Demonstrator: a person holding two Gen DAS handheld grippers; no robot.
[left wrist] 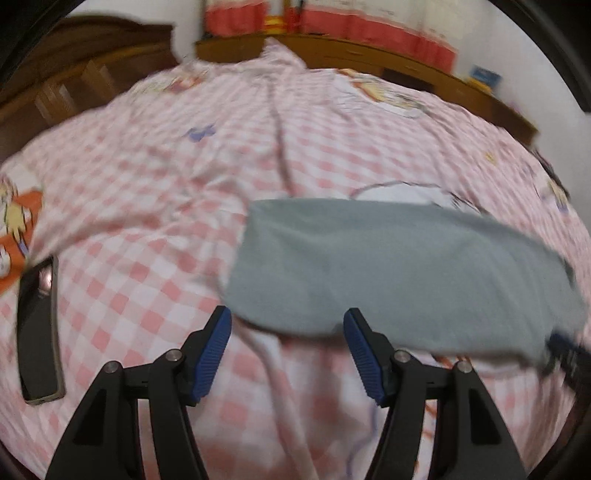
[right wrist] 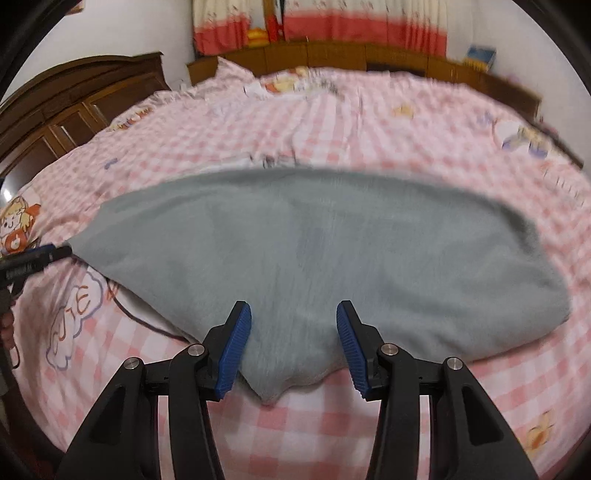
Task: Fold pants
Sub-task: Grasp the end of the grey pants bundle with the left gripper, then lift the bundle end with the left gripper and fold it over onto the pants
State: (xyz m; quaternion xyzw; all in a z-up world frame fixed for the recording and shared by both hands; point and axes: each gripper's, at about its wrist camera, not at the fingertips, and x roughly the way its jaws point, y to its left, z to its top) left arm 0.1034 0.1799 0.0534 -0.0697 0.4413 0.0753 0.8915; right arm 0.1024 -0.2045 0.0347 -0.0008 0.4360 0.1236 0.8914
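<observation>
A wide bed covered with a pink-and-white checked sheet printed with cartoon figures fills both views. Behind it runs a long brown wooden ledge, with red-and-cream curtains hanging above it and a dark wooden panelled wardrobe standing at the left.

The grey, soft fleece-like pants lie flat on the sheet as a long folded band across the near half of the bed. In the right wrist view one corner of the cloth points toward the camera, and a thin dark cord runs out from under the left edge of the pants.

The right gripper hangs over that near corner, its blue ribbed fingers spread – the grey cloth shows in the gap between them, but the pads do not press on it. The left gripper sits at the left end of the pants, its fingers spread wider still, with the near edge of the cloth just ahead of their tips and checked sheet between them – nothing is pinched. From the right wrist view the left gripper shows as a dark blurred shape at the left end of the pants.

A black rectangular phone in a pale case lies on the sheet, well apart from the pants, at the left of the left wrist view.
</observation>
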